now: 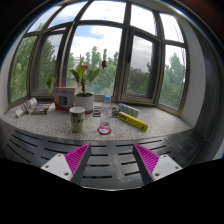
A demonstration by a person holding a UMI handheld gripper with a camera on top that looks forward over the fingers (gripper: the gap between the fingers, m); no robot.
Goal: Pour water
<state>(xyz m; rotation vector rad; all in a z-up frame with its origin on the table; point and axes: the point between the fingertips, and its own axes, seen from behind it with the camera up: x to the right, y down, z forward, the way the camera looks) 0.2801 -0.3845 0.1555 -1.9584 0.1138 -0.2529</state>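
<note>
The claw (110, 160) hangs wide and holds nothing, well short of the cup (77, 119) and glass (105, 121) on the surface (60, 128).

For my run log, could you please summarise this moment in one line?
gripper: open, empty | cup and glass: on sill, beyond fingers | pour: not started

The single view rides on the gripper (111, 160) and looks forward along its two fingers, whose pink pads (76, 157) sit low in the foreground. It faces a bay window (108, 55) head-on from a little above the sill (170, 125), standing back from it, so the cup (77, 119) and glass (104, 121) sit well beyond the fingers
</note>
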